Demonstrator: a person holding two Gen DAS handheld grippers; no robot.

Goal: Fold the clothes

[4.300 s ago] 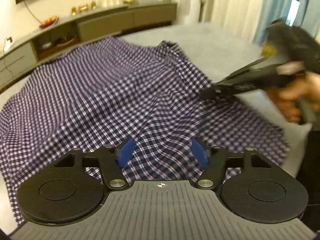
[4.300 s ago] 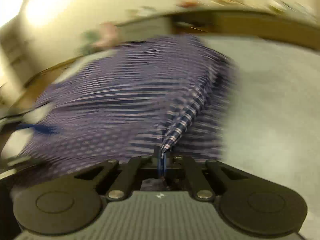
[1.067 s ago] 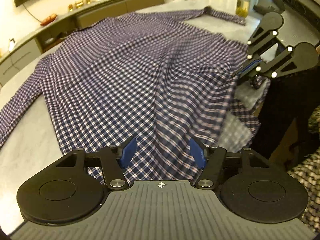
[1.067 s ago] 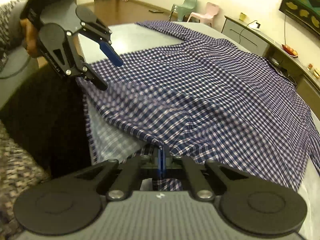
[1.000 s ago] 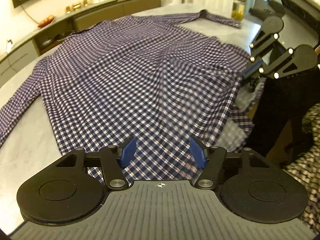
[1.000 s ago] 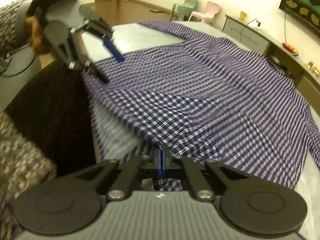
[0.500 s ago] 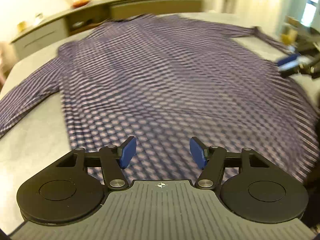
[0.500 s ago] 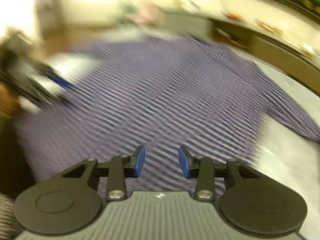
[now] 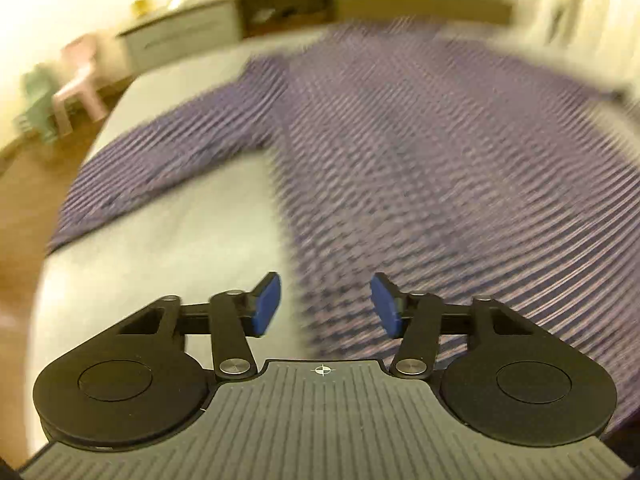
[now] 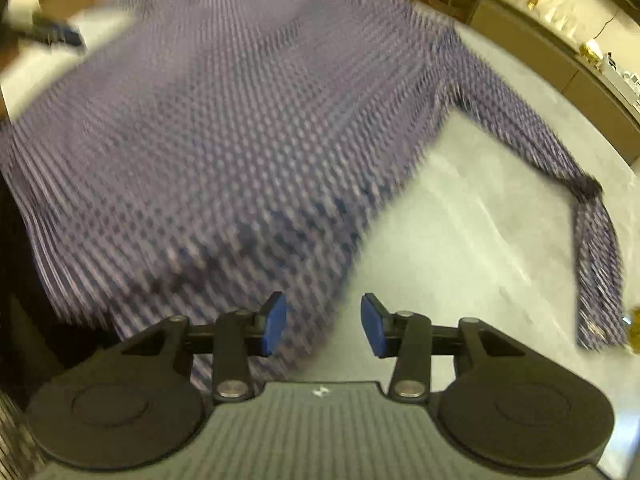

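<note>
Checked purple shirt (image 9: pixel 420 152) lay spread flat across a pale grey table (image 9: pixel 168 240), both views smeared by motion blur. Ahead and to the left of the left gripper (image 9: pixel 325 307), one sleeve (image 9: pixel 160 168) stretched out toward the table's edge, with a pink chair (image 9: pixel 80 80) on the wooden floor beyond it. The left gripper hung above the shirt's lower corner, its blue pads (image 9: pixel 267 305) spread wide and holding nothing; the left pad sat over bare tabletop, the right over checked cloth. Directly ahead and to its right, the body of the shirt filled the frame, a long sideboard (image 9: pixel 224 24) running along the wall behind. In the right wrist view, the shirt (image 10: pixel 224 128) lay ahead and to the left of the right gripper (image 10: pixel 323 329), whose blue pads (image 10: pixel 275 323) likewise stood apart, gripping nothing, at the hem's near corner. To its right was bare table (image 10: pixel 472 240), then the other sleeve (image 10: pixel 560 168) angling out, its cuff turned back toward the tool at far right. Whether either gripper touched the fabric could not be told.
</note>
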